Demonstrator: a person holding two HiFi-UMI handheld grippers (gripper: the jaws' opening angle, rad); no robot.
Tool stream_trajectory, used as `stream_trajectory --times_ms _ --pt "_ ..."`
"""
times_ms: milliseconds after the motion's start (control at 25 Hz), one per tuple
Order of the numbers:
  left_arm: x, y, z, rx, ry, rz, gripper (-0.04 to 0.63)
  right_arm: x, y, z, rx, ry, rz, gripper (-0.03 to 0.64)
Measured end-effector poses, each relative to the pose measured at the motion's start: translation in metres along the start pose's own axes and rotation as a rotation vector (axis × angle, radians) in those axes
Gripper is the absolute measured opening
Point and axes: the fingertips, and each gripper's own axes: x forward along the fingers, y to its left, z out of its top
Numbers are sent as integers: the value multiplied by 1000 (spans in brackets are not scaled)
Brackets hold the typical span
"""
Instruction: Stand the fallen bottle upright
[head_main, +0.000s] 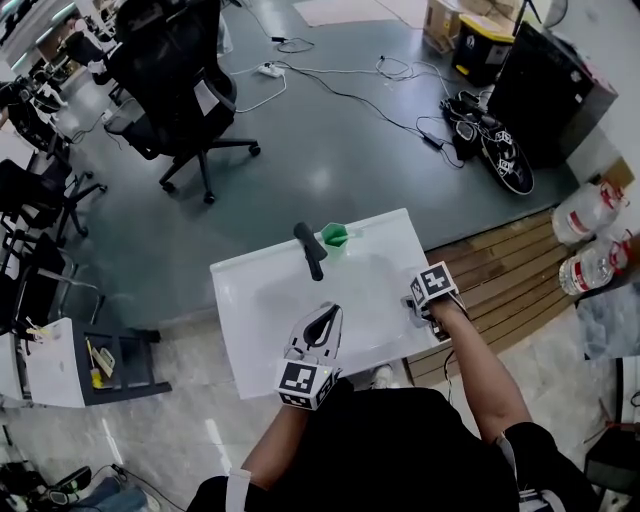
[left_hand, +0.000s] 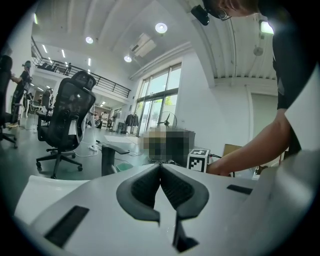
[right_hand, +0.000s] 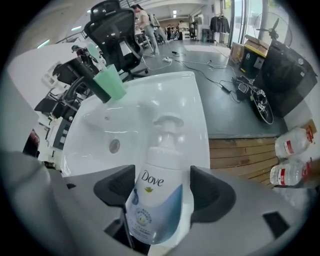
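Note:
A white Dove pump bottle (right_hand: 157, 200) lies along the near rim of the white basin (right_hand: 130, 115), with its pump head (right_hand: 167, 125) pointing away from me. My right gripper (right_hand: 162, 187) points steeply down over it, and its dark pads sit against both sides of the bottle's body. In the head view the right gripper (head_main: 430, 298) is at the basin's right front corner and hides the bottle. My left gripper (head_main: 318, 335) hovers at the basin's front edge. Its pads (left_hand: 150, 187) meet with nothing between them.
A black faucet (head_main: 310, 250) and a green cup (head_main: 334, 236) stand at the basin's far edge, and a drain (right_hand: 114, 145) shows in the bowl. Wooden planks (head_main: 500, 270) and large water bottles (head_main: 590, 240) lie to the right. An office chair (head_main: 175, 90) and cables are beyond.

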Motion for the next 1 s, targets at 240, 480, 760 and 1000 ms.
stream_trajectory --times_ms 240,480,760,1000 --pt "-5 15 -8 -9 22 36 17 1 5 3 -54 30 -6 313" --pt "-8 15 -10 -11 28 40 17 -1 5 3 -75 7 30 298" --pt "-11 14 -17 -3 46 47 17 -8 4 5 -86 -104 37 291" --pt "-12 14 -21 -13 56 60 17 -23 -2 9 -92 -180 40 288"
